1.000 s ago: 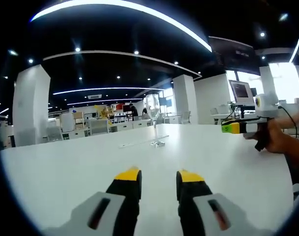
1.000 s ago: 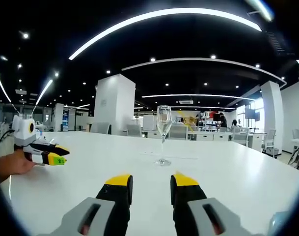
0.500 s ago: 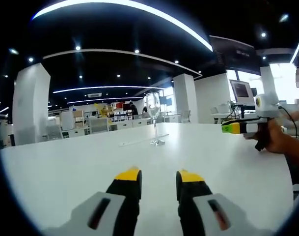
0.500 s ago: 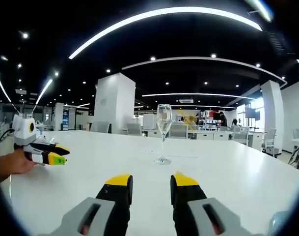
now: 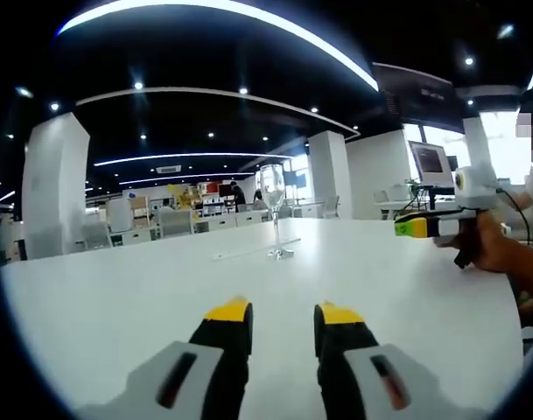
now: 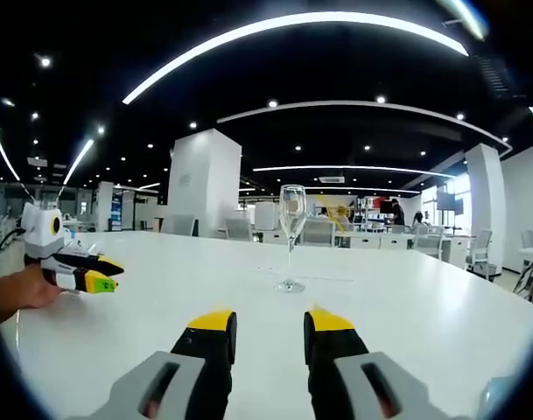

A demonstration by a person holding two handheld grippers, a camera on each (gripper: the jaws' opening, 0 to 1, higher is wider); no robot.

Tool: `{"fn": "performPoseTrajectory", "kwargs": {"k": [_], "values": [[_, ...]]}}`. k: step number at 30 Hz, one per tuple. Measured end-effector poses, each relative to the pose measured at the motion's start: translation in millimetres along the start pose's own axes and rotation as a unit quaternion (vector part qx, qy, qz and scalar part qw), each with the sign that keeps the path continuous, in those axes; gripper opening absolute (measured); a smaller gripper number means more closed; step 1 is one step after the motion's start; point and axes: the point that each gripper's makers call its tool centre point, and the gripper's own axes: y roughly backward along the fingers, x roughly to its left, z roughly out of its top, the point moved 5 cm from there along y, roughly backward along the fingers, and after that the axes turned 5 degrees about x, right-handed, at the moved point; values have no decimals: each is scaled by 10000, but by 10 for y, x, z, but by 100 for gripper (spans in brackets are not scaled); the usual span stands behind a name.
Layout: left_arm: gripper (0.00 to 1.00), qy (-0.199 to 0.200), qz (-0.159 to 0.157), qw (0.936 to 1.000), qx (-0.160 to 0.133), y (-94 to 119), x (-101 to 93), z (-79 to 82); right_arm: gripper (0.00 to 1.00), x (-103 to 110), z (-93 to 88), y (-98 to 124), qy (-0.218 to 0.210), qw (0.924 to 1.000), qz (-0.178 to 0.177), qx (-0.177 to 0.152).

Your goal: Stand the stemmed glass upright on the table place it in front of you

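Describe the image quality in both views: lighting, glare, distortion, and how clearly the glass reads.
Left gripper view: fisheye bends the ceiling light strips into arcs; the window at right is blown out; the stemmed glass stands small and faint against background clutter. Right gripper view: same curved strips, dark ceiling, the glass sharper, upright on the bright white table, with a soft reflection beneath.

Bright ceiling strip lights (image 6: 292, 35), glossy table (image 6: 424, 297) glare, edges warped.
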Motion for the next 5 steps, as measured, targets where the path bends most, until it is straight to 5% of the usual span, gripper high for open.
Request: {"fn": "performPoseTrajectory", "kwargs": {"k": [5], "values": [[28, -28, 6, 10000, 15, -2, -3, -1, 34, 1, 6, 8, -2, 10000, -11, -13]]}}
